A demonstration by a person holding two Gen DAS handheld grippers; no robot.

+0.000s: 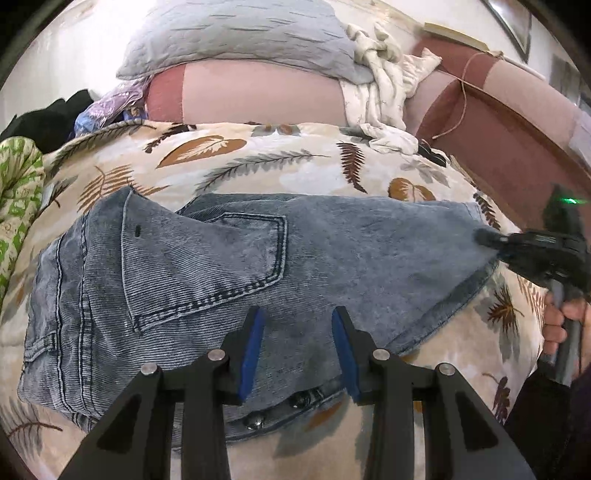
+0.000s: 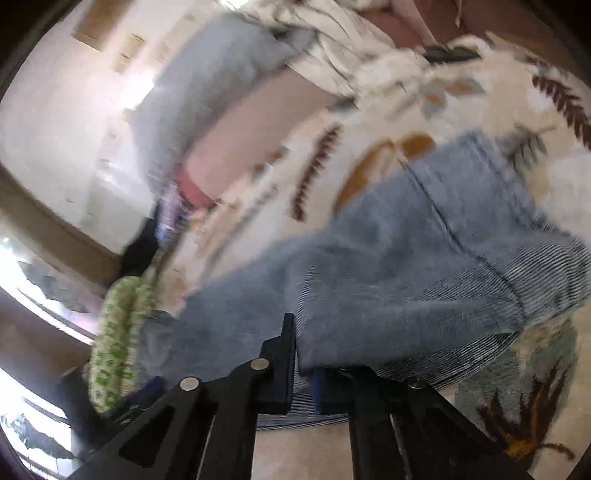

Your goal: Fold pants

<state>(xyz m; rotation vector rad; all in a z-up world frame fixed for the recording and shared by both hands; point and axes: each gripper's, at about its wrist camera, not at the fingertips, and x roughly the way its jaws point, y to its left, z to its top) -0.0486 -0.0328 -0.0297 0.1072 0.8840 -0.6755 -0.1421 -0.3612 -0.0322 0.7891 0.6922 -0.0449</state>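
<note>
The blue denim pants (image 1: 229, 266) lie folded on a leaf-print bedspread (image 1: 258, 162), back pocket up. My left gripper (image 1: 298, 325) is open just above the near edge of the pants, holding nothing. My right gripper (image 1: 491, 240) shows in the left wrist view at the right end of the pants, shut on the denim. In the blurred right wrist view the right gripper (image 2: 304, 354) is closed on a fold of the pants (image 2: 424, 258), with cloth between its pads.
A grey pillow (image 1: 236, 33) and pink pillow (image 1: 258, 92) lie at the head of the bed. White crumpled cloth (image 1: 380, 81) sits beside them. A green-patterned garment (image 1: 18, 192) and dark clothes (image 1: 48, 118) lie at left. The maroon headboard (image 1: 498, 129) is at right.
</note>
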